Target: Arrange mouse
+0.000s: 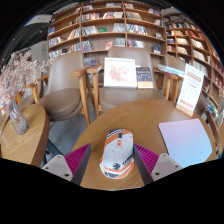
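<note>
gripper (pixel 116 160): fingers spread at bottom of frame, magenta pads (pixel 78 157) facing inward on both sides
grip state: mouse sits between the pads; cannot tell whether the pads actually touch its sides
mouse (pixel 116 155): bottom centre of frame, white/grey with orange trim, resting on the table, long axis running away from the camera
table (pixel 110 122): round, wood top, fills lower middle of frame
pad (pixel 186 141): pale blue-white flat sheet, lower right of frame, on the table just right of the right finger, apart from the mouse
chairs (pixel 66 80): two beige with wood frames, centre and left-centre of frame, beyond the table
board (pixel 119 72): white printed sheet propped on the centre chair
vase (pixel 17 118): left edge of frame, on a side table, holding pale dried branches
sign (pixel 189 88): upright white display, right of frame
shelves (pixel 105 28): bookshelves across top of frame, more running down the right side
</note>
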